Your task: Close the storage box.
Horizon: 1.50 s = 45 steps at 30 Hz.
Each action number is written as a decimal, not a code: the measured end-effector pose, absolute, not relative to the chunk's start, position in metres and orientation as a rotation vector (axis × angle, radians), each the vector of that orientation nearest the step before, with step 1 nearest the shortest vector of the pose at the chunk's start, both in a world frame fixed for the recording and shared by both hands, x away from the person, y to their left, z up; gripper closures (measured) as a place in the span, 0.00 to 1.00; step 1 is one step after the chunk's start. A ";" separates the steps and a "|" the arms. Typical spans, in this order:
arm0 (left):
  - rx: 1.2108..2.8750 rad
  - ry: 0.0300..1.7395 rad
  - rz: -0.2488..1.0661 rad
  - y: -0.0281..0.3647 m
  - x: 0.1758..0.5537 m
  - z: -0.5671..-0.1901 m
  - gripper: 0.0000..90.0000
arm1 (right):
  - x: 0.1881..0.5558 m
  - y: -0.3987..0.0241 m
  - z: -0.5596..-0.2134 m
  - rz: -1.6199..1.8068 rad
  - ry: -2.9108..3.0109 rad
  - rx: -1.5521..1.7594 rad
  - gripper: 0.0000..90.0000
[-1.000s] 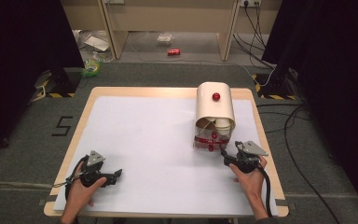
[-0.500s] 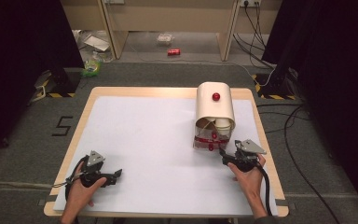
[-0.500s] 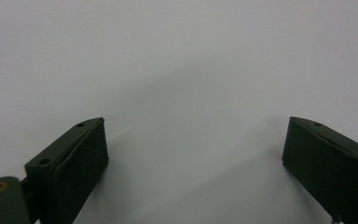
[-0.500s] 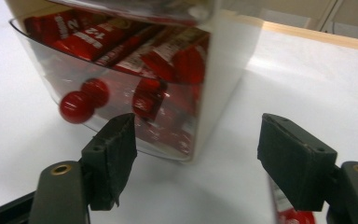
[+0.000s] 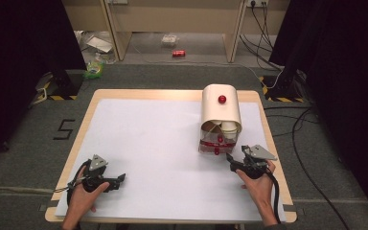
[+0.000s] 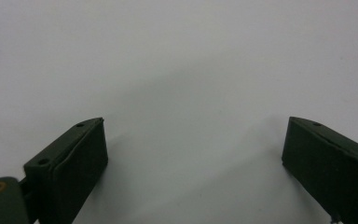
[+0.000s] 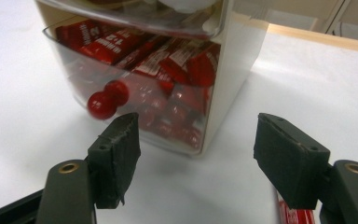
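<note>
We are holding two black tongs over a smooth white tabletop [image 5: 148,139] with a pale wooden rim. The right tongs [image 7: 196,158] are hovering just in front of a cream, arch-topped dispenser box [image 5: 220,112] standing right of the tabletop's centre; their jaws, having just been closing a little, are standing released with nothing between them. The box's clear plastic drawer [image 7: 135,84] is showing glossy red wrapped packets [image 7: 168,56] and two round red knobs [image 7: 108,99] on its front; one more red knob [image 5: 222,99] is sitting on the curved top. The left tongs [image 6: 193,161] are resting released near the front left corner, their matte rubbery pads spread over bare white surface.
</note>
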<state>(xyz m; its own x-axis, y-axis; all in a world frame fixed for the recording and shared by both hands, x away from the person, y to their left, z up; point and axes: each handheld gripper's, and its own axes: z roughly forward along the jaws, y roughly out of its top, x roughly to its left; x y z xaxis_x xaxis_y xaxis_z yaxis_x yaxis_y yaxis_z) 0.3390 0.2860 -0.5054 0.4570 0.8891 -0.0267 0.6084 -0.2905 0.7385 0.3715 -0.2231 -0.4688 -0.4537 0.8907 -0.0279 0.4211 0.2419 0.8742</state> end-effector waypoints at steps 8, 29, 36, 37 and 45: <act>2.013 1.245 0.518 0.286 0.339 -0.505 0.07 | 0.358 -0.231 -0.467 1.141 2.027 1.204 0.35; 2.013 1.246 0.519 0.286 0.339 -0.505 0.06 | 0.313 -0.241 -0.469 1.077 2.133 1.173 0.28; 2.013 1.245 0.520 0.286 0.339 -0.505 0.07 | 0.308 -0.245 -0.473 1.031 2.164 1.160 0.27; 2.013 1.245 0.520 0.286 0.339 -0.505 0.07 | 0.307 -0.245 -0.474 1.026 2.169 1.162 0.27; 2.013 1.246 0.520 0.286 0.339 -0.505 0.07 | 0.306 -0.247 -0.479 1.001 2.196 1.177 0.27</act>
<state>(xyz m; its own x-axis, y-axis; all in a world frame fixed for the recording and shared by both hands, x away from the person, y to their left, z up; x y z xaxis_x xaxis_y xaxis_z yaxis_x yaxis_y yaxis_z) 0.3388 0.2859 -0.5054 0.4562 0.8895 -0.0257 0.6072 -0.2900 0.7398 0.3058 -0.2474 -0.4788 -0.5330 0.8446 -0.0504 0.5163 0.3718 0.7715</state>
